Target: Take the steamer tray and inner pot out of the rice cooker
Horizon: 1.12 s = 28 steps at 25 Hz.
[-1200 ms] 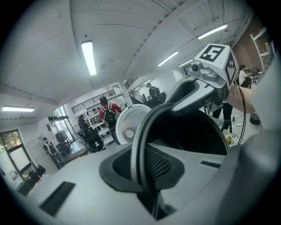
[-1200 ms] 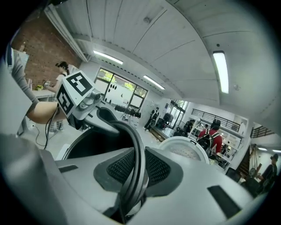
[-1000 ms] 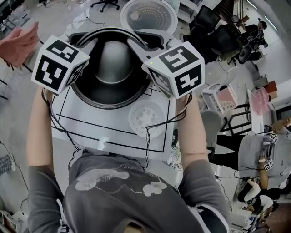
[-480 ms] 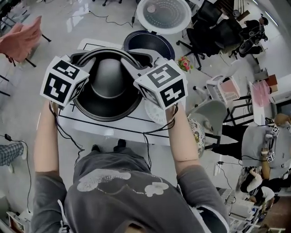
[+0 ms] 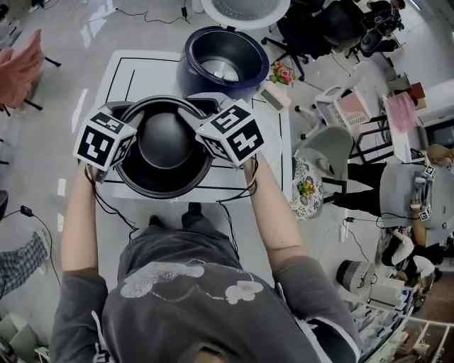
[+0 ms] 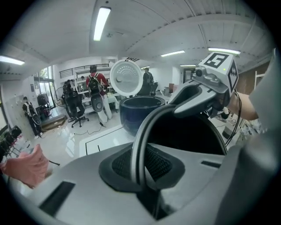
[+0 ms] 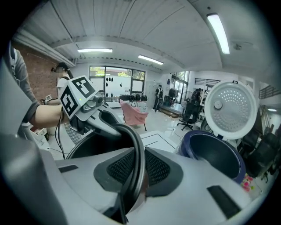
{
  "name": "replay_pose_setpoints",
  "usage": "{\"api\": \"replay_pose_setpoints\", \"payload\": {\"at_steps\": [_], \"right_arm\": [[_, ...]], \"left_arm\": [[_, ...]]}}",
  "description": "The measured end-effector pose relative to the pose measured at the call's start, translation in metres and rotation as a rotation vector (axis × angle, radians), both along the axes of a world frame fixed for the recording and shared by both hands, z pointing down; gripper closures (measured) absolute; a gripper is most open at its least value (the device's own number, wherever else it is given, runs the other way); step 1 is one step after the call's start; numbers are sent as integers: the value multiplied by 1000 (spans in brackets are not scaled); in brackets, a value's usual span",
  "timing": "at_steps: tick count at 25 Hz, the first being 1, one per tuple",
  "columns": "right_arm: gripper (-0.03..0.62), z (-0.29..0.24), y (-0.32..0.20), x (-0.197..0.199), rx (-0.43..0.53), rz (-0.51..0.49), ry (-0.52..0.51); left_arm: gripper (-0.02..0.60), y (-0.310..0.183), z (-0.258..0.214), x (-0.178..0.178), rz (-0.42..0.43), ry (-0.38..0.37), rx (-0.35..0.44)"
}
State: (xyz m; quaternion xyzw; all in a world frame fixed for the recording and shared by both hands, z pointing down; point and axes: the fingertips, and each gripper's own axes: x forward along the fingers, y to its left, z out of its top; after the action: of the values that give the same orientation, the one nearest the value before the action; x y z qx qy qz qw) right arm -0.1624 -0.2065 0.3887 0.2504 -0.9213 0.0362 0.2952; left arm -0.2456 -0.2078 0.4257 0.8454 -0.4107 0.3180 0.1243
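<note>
The dark inner pot (image 5: 163, 145) hangs over the near part of the white table (image 5: 128, 71), clear of the navy rice cooker (image 5: 222, 60), which stands behind it with its lid (image 5: 245, 10) raised. My left gripper (image 5: 132, 118) is shut on the pot's left rim (image 6: 139, 145). My right gripper (image 5: 193, 113) is shut on the opposite rim (image 7: 138, 149). In each gripper view the thin rim runs between the meshed pads (image 6: 125, 165) (image 7: 156, 169). The steamer tray does not show in any view.
A small box (image 5: 273, 93) and flowers (image 5: 284, 71) sit by the cooker at the table's right edge. To the right of the table stand a chair with a patterned seat (image 5: 306, 186) and a white cart (image 5: 340, 110). A pink-draped chair (image 5: 20, 67) is at the left. People stand at the far right.
Both grippers have come down and toward me with the inner pot held between them. The pot now sits lower, in front of the cooker, and covers the spot where the steamer tray lay.
</note>
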Motion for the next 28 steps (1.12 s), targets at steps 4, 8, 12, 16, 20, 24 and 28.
{"api": "replay_pose_setpoints", "payload": {"at_steps": [4,8,12,16,20,24,28], "right_arm": [[503,35,-1,-1,-42,27,6],[503,58,-5,-1,-38,35,4],[502,75,-9,3,-53,62,15],[496,87,-17,5,-61,95,19],[493,100,-26,8,-56,112,57],[491,108,-29,8,-14,96,109],[490,114,-34,10,-14,96,134]], "left_arm": [[534,0,35,-2,22,0,-73],[532,-5,59,-2,32,4,-126],[531,-9,74,3,42,19,-160],[529,-16,82,6,51,8,-175],[531,-25,92,8,78,-10,-195],[531,-28,98,8,77,-31,-216],[529,-33,105,9,69,-69,-241]]}}
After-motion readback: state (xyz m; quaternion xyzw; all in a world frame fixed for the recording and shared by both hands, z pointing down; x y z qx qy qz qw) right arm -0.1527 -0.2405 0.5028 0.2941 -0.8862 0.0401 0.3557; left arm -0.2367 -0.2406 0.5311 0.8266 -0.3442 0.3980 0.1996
